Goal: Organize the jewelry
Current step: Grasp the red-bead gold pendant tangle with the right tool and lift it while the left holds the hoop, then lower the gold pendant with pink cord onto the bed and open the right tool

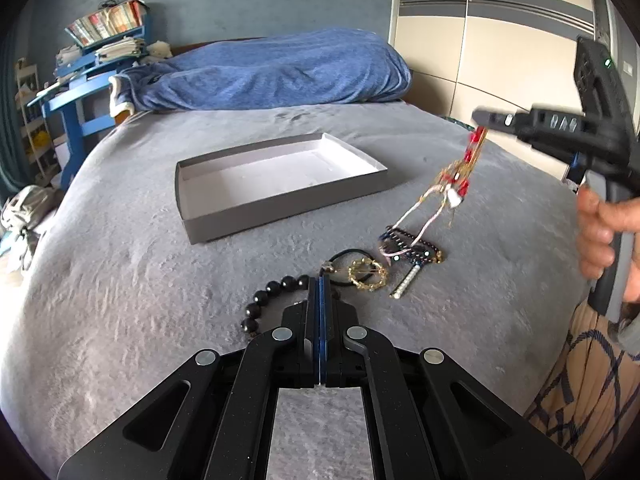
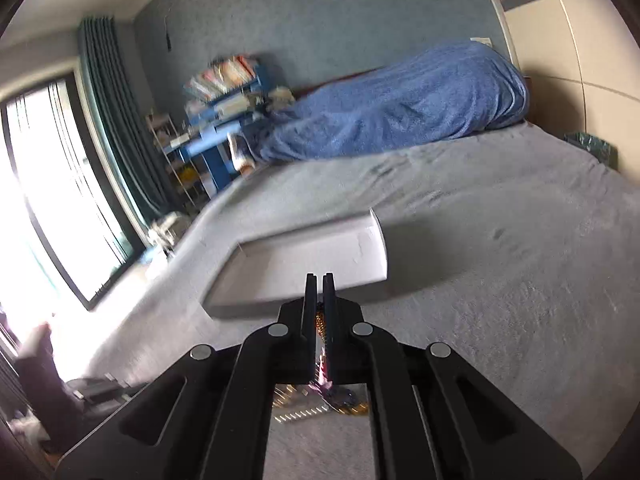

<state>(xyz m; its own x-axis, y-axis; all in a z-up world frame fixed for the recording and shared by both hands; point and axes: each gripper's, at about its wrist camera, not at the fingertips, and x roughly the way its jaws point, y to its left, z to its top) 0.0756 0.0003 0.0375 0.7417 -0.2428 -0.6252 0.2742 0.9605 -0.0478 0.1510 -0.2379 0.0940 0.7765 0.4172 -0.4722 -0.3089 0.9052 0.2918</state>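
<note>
A red-and-gold necklace (image 1: 460, 172) was clamped at its top between the closed fingers of the right gripper (image 1: 480, 117), dangling to the right of the grey box (image 1: 280, 200), with its lower strands trailing down to the pile of jewelry (image 1: 408, 246). The left gripper (image 1: 322, 284) was pressed shut on nothing, just in front of one black bead bracelet (image 1: 272, 296) and one gold ring-shaped piece (image 1: 368, 274). One open box was seen on the grey blanket (image 1: 120, 280) of a bed; a blue duvet (image 1: 272, 72) lay behind the box

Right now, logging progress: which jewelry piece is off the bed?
The red-and-gold necklace, hanging from the right gripper; the black bead bracelet and gold ring-shaped piece lie flat.
</note>
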